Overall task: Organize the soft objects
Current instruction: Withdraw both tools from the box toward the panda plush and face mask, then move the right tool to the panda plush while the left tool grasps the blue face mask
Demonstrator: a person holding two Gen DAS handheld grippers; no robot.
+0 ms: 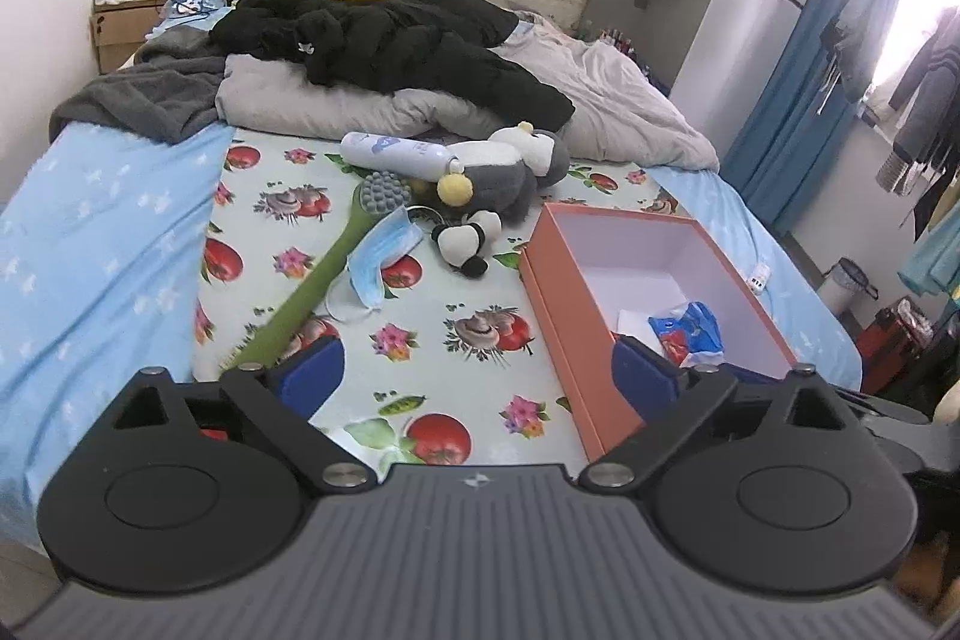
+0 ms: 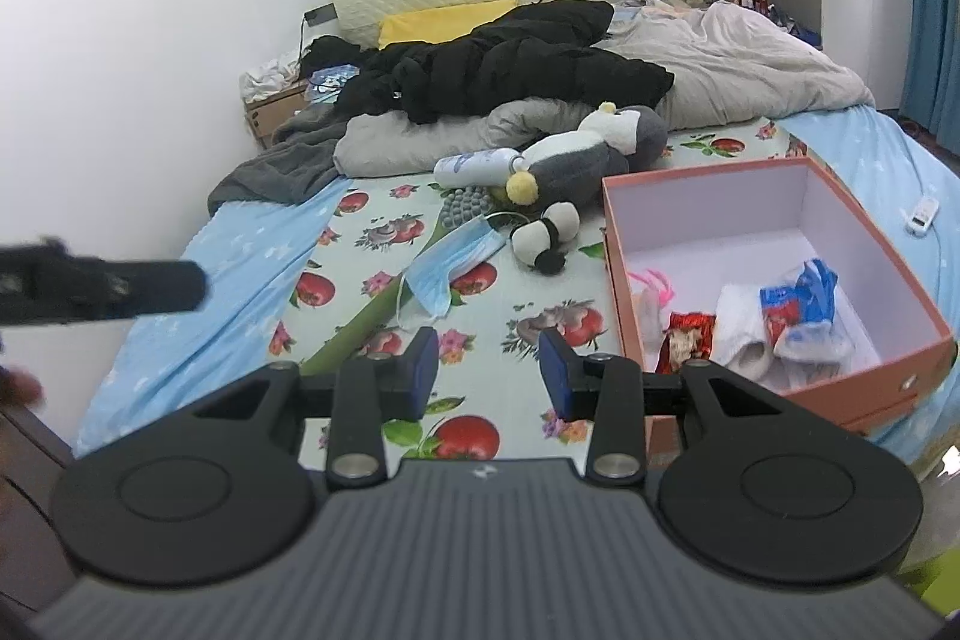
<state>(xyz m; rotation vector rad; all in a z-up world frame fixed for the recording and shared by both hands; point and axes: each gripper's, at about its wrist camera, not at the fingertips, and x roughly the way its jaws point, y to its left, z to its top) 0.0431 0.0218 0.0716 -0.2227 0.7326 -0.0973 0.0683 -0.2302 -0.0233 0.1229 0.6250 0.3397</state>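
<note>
An orange box (image 1: 552,292) (image 2: 870,388) with a white inside stands open on the flowered sheet at the right. It holds a blue-red-white packet (image 1: 690,334) (image 2: 798,304), a rolled white cloth (image 2: 741,334), a red wrapper (image 2: 687,340) and something pink. Left of the box lie a small panda plush (image 1: 465,244) (image 2: 546,235), a big grey-white penguin plush (image 1: 504,172) (image 2: 576,166) and a blue face mask (image 1: 381,256) (image 2: 450,262). My left gripper (image 1: 477,370) is spread wide and holds nothing. My right gripper (image 2: 489,370) hovers over the sheet beside the box, part open and empty.
A green long-handled brush (image 1: 312,292) (image 2: 354,334) lies under the mask, and a white bottle (image 1: 390,151) (image 2: 474,166) lies against the penguin. A black jacket (image 1: 390,40), grey duvet and yellow pillow fill the bed's far half. A dark blurred gripper part (image 2: 102,286) juts in from the left.
</note>
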